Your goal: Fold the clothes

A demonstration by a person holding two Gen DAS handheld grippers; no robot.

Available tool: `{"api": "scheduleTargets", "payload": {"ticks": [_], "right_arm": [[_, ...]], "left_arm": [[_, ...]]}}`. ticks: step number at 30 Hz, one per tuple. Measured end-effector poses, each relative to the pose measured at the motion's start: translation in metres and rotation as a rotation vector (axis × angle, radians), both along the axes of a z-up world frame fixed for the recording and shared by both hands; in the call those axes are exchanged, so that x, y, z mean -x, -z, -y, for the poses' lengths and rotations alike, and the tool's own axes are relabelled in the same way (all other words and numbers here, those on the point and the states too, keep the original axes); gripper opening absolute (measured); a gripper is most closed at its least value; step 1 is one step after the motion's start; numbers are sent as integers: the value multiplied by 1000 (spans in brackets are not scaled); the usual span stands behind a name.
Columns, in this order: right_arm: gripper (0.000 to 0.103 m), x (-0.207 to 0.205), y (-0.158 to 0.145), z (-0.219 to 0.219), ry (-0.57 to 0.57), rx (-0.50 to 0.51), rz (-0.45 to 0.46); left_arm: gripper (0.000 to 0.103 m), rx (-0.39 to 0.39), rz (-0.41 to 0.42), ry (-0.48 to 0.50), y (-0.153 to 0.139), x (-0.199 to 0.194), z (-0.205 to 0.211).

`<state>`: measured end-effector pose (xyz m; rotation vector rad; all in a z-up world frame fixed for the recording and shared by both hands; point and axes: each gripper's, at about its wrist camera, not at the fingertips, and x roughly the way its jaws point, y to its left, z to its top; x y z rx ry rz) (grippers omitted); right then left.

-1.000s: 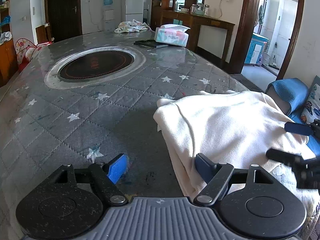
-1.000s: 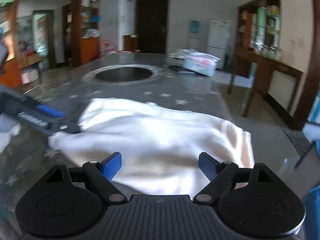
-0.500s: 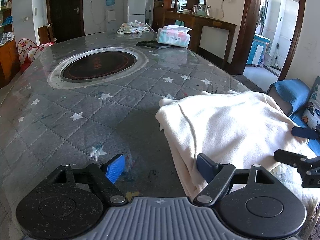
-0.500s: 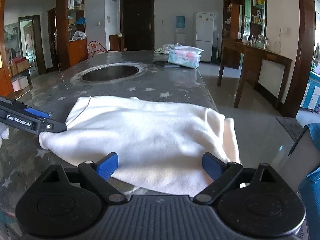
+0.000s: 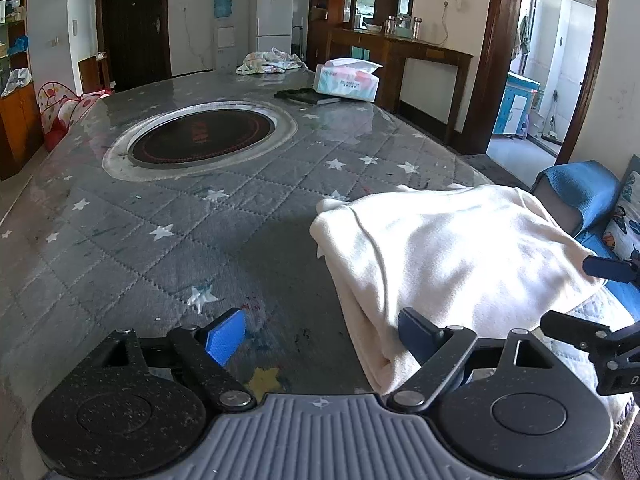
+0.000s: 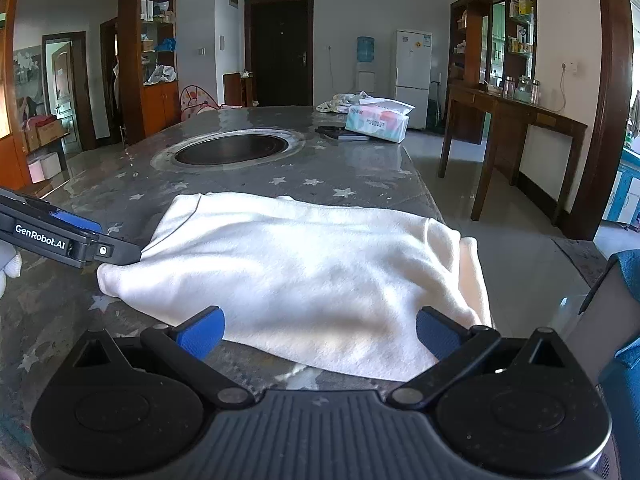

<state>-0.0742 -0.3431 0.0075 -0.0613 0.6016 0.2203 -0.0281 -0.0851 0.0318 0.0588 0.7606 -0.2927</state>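
Observation:
A folded cream garment (image 5: 448,256) lies at the near right corner of the grey star-patterned table (image 5: 168,240); in the right wrist view it (image 6: 304,272) spreads across the table's front edge. My left gripper (image 5: 320,338) is open at the garment's near left edge, its right finger against the folded layers. My right gripper (image 6: 318,334) is open at the garment's near hem, holding nothing. The left gripper's fingers (image 6: 100,248) show at the garment's left corner in the right wrist view. The right gripper's fingers (image 5: 592,300) show at the right edge of the left wrist view.
A round inset cooktop (image 5: 202,136) sits mid-table. A tissue box (image 5: 346,80), a dark flat object (image 5: 306,96) and a bundle of cloth (image 5: 268,60) lie at the far end. A blue chair (image 5: 576,184) stands right of the table; a wooden side table (image 6: 512,120) stands beyond.
Both grippers have shifted slightly around the garment; the right wrist view has steadied and dropped nearer the hem. Both stay open, and the garment has barely moved.

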Motion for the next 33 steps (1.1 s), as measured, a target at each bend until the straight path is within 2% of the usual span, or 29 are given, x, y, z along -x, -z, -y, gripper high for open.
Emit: {"api": "scheduleTargets", "payload": {"ticks": [12,19,33], "right_arm": [[103,10,2,-1,-4,-28,-21],[103,21,-1,0,-10,-51,-4],[103,42,-1,-5,-7,-75,14]], "left_arm": [[95,3,15,18,-3,19,7],[103,7,33,16,-6,31,8],[103,43,64,-22,-8,57,3]]}}
